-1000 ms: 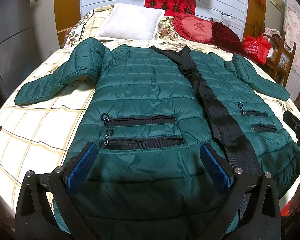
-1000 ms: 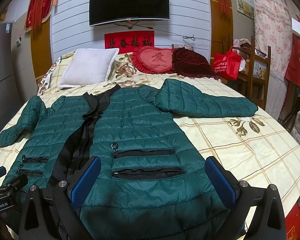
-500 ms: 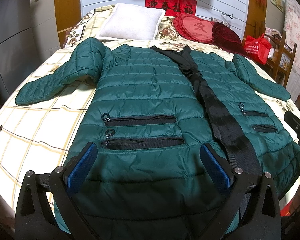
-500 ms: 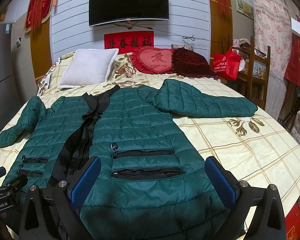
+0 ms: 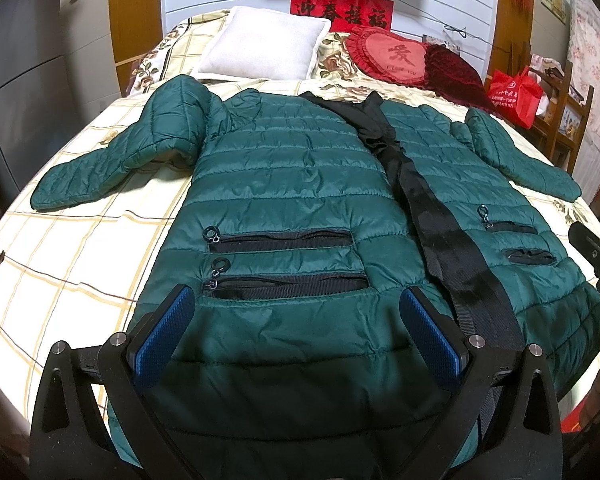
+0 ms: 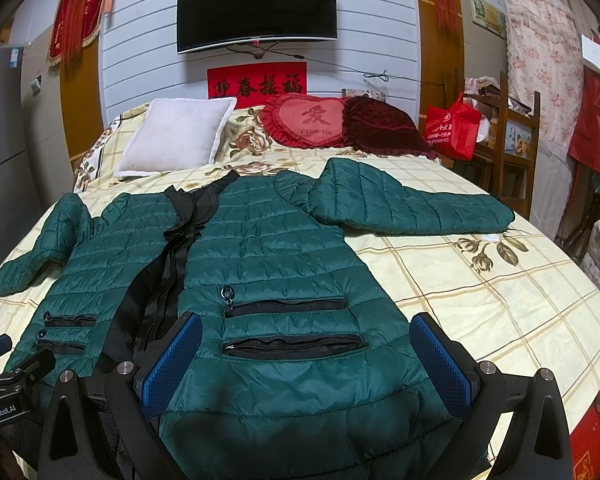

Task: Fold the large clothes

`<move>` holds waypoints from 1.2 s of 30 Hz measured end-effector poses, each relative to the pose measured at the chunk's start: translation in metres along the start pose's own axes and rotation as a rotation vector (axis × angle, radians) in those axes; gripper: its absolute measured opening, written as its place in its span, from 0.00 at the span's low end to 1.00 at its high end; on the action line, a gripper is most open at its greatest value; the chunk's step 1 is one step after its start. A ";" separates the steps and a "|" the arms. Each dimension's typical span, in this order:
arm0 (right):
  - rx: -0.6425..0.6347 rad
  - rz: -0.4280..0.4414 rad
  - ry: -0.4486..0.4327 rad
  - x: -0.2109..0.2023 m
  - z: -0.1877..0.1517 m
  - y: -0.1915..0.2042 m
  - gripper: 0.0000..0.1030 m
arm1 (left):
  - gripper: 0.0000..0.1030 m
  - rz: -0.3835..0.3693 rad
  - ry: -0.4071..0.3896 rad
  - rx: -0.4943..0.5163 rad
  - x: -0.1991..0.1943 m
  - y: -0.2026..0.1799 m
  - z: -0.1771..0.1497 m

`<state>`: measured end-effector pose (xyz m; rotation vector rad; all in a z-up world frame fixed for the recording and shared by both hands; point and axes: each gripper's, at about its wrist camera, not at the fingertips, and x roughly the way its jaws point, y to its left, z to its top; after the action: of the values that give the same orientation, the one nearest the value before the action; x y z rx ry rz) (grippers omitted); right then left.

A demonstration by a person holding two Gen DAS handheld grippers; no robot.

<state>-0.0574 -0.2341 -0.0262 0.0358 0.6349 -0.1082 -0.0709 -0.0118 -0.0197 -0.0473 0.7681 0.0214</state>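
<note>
2 grippers hang over the hem end of a green quilted jacket (image 5: pixel 284 184), which lies front-up and spread flat on a checked bedspread (image 5: pixel 72 264). The left gripper (image 5: pixel 298 334) has its blue-padded fingers (image 5: pixel 162 340) spread wide and holding nothing; 2 zip pockets lie just ahead, between them. The right gripper (image 6: pixel 306 360) is likewise wide apart and bare over the other front panel, with the black zipper placket (image 6: pixel 156 288) beyond its left finger.

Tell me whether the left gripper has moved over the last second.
No. The left gripper hangs open over the green jacket's hem, and its fingertips sit at the same spot beside the lower pocket zipper as before.
</note>
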 end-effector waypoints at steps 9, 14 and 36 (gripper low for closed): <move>0.010 0.002 0.000 -0.001 0.001 -0.001 1.00 | 1.00 0.005 -0.023 0.021 -0.006 -0.001 0.004; 0.010 -0.003 -0.004 0.000 0.003 -0.001 1.00 | 1.00 0.006 -0.022 0.054 -0.011 -0.005 0.015; -0.039 0.014 -0.058 -0.023 -0.003 -0.004 1.00 | 1.00 0.166 0.093 -0.556 0.020 0.345 0.059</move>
<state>-0.0776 -0.2354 -0.0153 -0.0011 0.5789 -0.0833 -0.0279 0.3357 -0.0034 -0.5151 0.8391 0.3930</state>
